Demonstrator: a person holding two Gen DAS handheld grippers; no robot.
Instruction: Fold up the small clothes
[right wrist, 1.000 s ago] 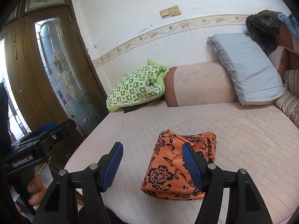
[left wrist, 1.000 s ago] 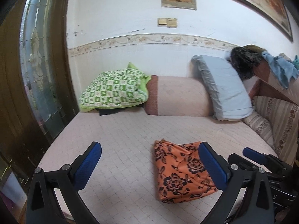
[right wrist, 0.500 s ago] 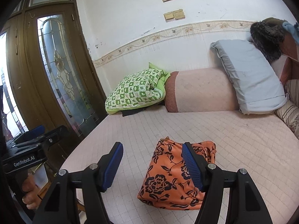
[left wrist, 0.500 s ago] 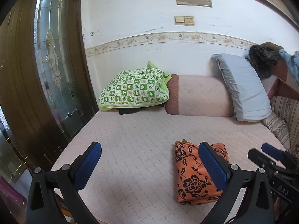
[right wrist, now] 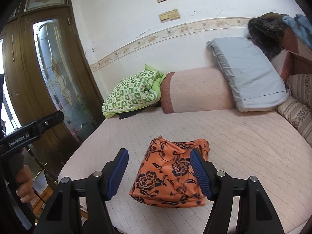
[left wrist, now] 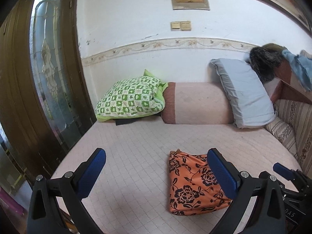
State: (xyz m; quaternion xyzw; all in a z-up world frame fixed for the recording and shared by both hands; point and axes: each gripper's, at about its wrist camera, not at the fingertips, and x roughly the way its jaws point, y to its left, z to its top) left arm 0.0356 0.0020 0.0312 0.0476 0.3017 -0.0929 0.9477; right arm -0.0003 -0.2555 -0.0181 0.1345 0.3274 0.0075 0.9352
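Both tools are up off the bed (left wrist: pixel 136 156) here, and the orange floral cloth (right wrist: pixel 171 173) lies in a compact, roughly squared bundle near the bed's front edge, looking folded or close to it. The left tool (left wrist: pixel 156 173) has its blue pads spread wide apart with nothing between them, and the cloth sits off toward its right pad. The right tool (right wrist: pixel 159 172) is apart too, hovering above the cloth and not pressing on it; the bundle shows through the gap, but nothing is gripped. Now, the risks. That far corner by the right pad looks bunched and ruffled, so if a pad comes down there it could drag the top layer and undo the fold. The fabric looks thin and slippery, I'd guess, so a pinch on one layer only would lift a flap and let the rest slide open. The bundle also sits close to the front edge, and a push toward the camera could nudge it off the mattress. The two tools are near each other on the left tool's right side, so a careless reach might knock them together. The green pillow (left wrist: pixel 130 97) and grey pillow (left wrist: pixel 245 95) sit well apart at the back, no trouble there.
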